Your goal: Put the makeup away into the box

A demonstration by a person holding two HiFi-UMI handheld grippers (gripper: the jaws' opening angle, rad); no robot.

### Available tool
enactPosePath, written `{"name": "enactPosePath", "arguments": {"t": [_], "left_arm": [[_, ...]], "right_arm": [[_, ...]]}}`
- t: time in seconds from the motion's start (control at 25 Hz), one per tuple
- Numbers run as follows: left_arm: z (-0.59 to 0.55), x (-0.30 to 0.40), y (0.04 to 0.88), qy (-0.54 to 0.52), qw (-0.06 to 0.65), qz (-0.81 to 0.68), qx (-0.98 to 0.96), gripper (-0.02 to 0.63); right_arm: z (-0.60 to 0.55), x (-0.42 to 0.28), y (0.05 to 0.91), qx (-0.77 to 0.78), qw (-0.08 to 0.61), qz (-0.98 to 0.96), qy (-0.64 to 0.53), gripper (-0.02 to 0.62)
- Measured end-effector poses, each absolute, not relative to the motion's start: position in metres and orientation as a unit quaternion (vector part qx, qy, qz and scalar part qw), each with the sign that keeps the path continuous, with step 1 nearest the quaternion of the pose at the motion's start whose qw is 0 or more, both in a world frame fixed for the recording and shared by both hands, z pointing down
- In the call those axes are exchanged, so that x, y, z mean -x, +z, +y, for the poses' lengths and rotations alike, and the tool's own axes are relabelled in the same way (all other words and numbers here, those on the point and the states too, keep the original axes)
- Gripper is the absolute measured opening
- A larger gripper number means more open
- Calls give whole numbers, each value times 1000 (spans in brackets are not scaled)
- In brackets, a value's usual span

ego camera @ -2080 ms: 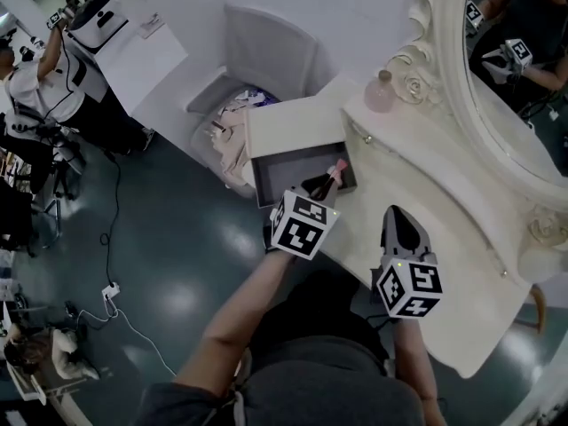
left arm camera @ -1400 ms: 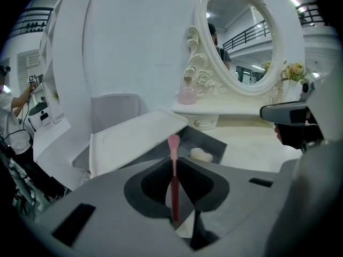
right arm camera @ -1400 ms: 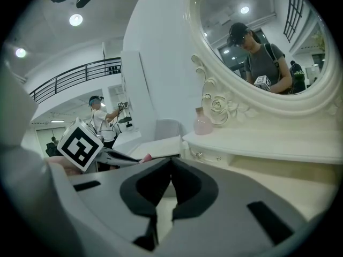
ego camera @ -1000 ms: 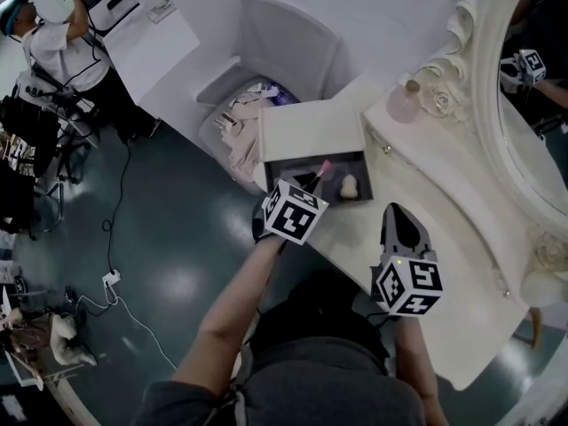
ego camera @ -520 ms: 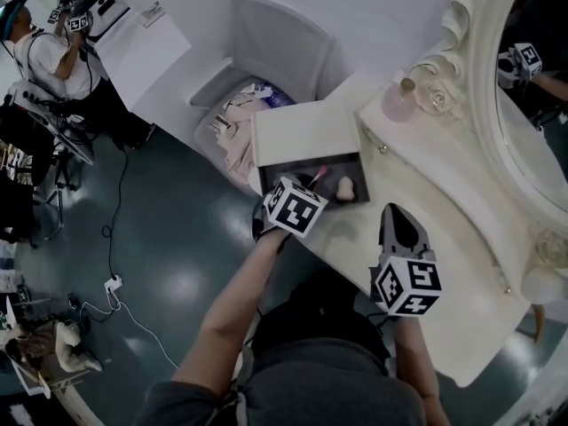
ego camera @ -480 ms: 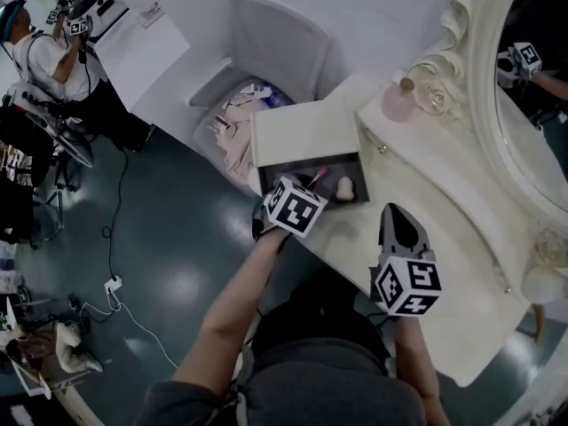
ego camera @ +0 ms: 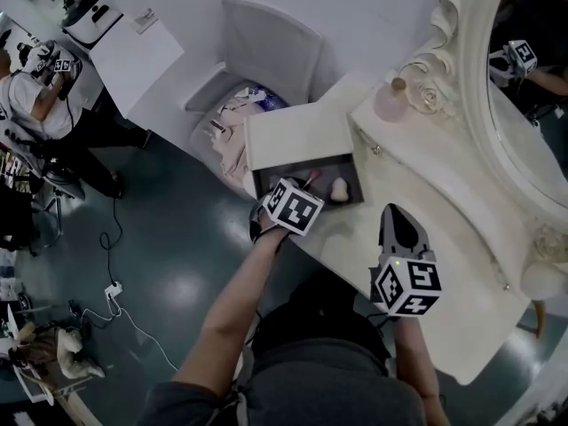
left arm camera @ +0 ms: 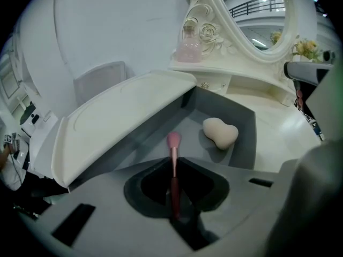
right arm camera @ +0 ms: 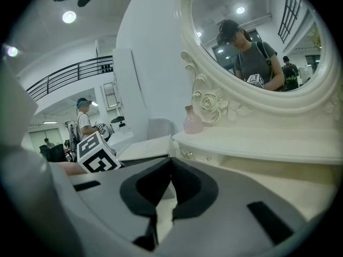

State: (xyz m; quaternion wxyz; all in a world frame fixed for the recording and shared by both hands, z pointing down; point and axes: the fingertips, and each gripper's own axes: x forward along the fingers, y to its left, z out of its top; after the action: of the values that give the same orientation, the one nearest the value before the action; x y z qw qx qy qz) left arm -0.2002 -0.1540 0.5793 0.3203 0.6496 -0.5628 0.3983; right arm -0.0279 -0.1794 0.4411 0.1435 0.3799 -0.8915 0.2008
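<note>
Brush is what I have in my left gripper: the jaws stand narrow and pinch its dark handle, and the pink head points out ahead of them. The gripper tilts steeply down over the open box, so the brush head hangs inside the grey walls. I cannot tell whether it touches the floor. A pale sponge lies on the box floor just to the right of the brush head, apart from it. The white lid is swung open to the left and stands tilted.

From the head view the box sits at the left end of the table, against its front edge. My right gripper hangs over the table to the right of the box, clear of it. Its pads meet at the tips with nothing between them. A pink bottle stands on the shelf under the mirror, well apart from both grippers.
</note>
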Motion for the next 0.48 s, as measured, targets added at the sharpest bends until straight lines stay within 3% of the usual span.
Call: {"name": "enactPosePath", "arguments": {"t": [0.48], "left_arm": [[-158, 196, 566, 366, 317, -572, -662, 87]], "right_arm": [[-179, 18, 437, -384, 137, -892, 197, 5]]}}
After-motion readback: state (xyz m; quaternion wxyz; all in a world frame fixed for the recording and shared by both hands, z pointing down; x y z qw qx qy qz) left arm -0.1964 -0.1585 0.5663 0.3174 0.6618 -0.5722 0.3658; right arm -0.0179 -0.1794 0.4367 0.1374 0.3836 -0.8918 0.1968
